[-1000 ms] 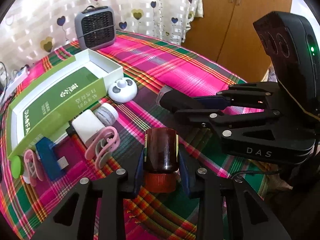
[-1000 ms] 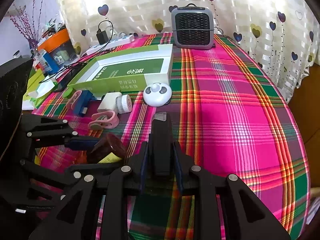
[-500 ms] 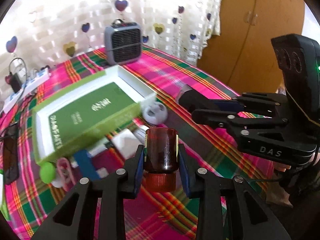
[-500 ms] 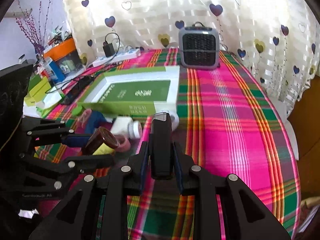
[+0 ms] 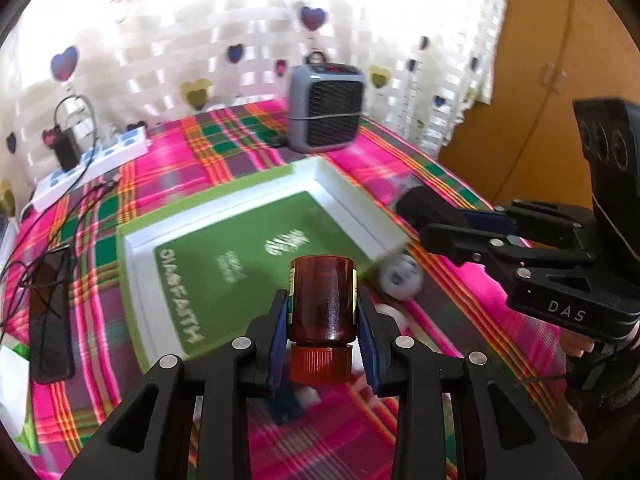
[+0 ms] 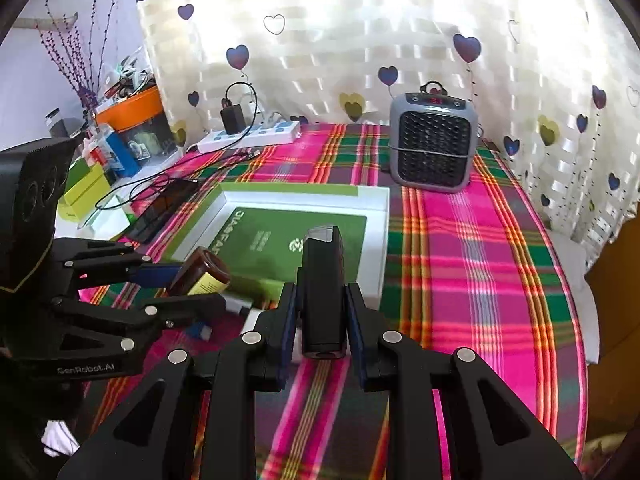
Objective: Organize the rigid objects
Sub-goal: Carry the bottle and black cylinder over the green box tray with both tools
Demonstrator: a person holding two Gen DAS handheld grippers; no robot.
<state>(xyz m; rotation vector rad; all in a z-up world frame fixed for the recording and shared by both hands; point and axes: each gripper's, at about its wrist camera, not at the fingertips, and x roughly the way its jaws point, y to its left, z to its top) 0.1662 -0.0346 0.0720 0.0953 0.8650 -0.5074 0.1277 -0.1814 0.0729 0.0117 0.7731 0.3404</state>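
My left gripper [image 5: 322, 312] is shut on a brown pill bottle [image 5: 322, 300], whose orange cap points back toward the camera. It hangs over the near edge of the green and white box [image 5: 224, 240]. My right gripper [image 6: 321, 300] is shut on a slim black device [image 6: 320, 280] with a clear tip, held above the box [image 6: 280, 236] near its right side. From the right wrist, the left gripper [image 6: 192, 288] shows at the left with the bottle [image 6: 200, 272]. In the left wrist view the right gripper [image 5: 436, 220] shows at the right with the black device [image 5: 416, 204].
A grey fan heater [image 6: 434, 148] stands at the back of the plaid table [image 6: 480, 260]. A white power strip [image 6: 252, 138] with a black charger lies back left. A dark phone [image 5: 50, 312] lies left of the box. A white round gadget [image 5: 400, 278] sits by the box corner.
Both grippers have risen and moved toward the box with their loads. The small items on the cloth have slid under the left gripper, out of sight.
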